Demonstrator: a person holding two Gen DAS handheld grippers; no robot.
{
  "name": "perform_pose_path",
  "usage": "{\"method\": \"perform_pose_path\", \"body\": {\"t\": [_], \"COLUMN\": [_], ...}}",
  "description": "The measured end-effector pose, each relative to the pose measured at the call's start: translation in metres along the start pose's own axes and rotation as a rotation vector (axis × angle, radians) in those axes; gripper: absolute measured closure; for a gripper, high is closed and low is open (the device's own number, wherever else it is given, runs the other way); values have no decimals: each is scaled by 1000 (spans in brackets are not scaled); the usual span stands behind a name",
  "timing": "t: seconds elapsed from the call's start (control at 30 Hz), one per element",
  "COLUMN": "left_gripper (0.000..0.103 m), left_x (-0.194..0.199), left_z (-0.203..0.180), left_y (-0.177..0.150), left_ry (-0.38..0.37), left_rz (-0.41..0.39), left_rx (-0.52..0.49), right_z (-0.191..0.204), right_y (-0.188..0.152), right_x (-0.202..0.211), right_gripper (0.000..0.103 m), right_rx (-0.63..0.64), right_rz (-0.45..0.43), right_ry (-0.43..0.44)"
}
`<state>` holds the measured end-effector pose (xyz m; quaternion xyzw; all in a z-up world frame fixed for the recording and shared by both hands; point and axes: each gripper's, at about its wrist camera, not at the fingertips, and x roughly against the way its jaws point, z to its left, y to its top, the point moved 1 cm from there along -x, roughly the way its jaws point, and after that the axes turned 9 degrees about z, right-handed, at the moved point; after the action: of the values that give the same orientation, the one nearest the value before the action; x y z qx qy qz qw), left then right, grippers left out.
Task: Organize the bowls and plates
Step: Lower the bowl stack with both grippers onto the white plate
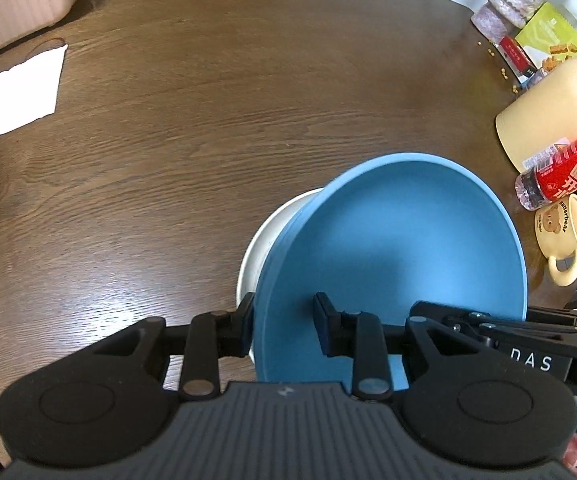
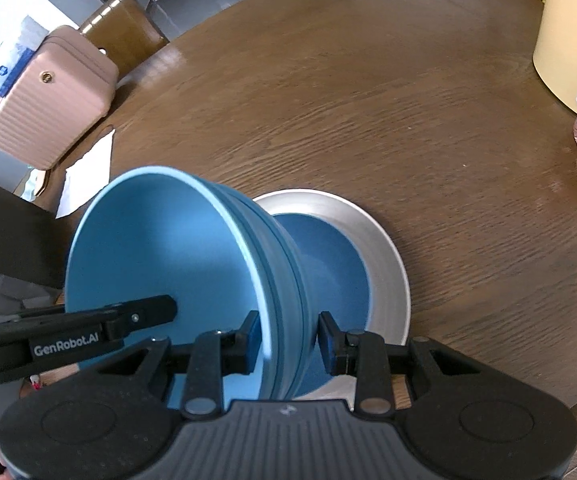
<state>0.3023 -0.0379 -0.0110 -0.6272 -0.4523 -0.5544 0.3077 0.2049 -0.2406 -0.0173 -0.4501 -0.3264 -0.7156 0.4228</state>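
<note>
Woodgrain tabletop (image 1: 208,120) fills both views, round and dark brown. Next in size, a light blue bowl (image 1: 388,248) is tipped steeply on its side at about 5 o'clock in the left wrist view and 7 o'clock in the right wrist view, its open mouth turned toward the left gripper (image 1: 284,326). Beneath and beyond it a white plate (image 2: 388,264) lies flat on the table, and the bowl's base leans over that plate; a darker blue dish (image 2: 328,268) appears to sit on the plate, though whether the tipped bowl touches it cannot be told. A pale yellow container (image 1: 548,112) stands at 3 o'clock in the left view, with a red-labelled bottle (image 1: 560,172) lying just beside it and a yellow bear mug (image 1: 564,236) below that. A pink ribbed case (image 2: 48,100) sits off the table edge at 10 o'clock in the right view, and a white napkin (image 1: 16,96) lies at 9 o'clock in the left. The left gripper's fingers straddle the bowl's rim at a moderate gap, one outside the wall and one inside, with no clear contact. The right gripper (image 2: 288,344) is clamped on the bowl's wall, one pad inside and one outside.
</note>
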Motion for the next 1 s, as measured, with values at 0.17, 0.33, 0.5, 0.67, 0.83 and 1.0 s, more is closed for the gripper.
{"method": "perform_pose_path", "body": {"t": [0.17,0.33,0.5,0.67,0.83,1.0], "left_gripper": [73,73,73,74,74,74], "left_x": [-8,-18,-22,-23,-24,-22], "left_z": [-7,-10,-12,-18,-20,-22], "left_y": [4,7,7,7,7,7], "left_ry": [1,2,2,29,40,43], "left_rz": [14,31,34,48,52,38], "left_rx": [7,24,51,68,99,123], "right_z": [-9,-17,-21,-23,-25,-24], "right_y": [5,12,18,26,34,39], "right_x": [-3,-8,-12,-14,-16,-16], "right_gripper": [74,74,74,75,76,76], "right_rx": [0,9,30,60,91,129], "right_rz": [18,39,62,84,99,111], "right_ry": [-5,-12,-15,-20,-15,-16]}}
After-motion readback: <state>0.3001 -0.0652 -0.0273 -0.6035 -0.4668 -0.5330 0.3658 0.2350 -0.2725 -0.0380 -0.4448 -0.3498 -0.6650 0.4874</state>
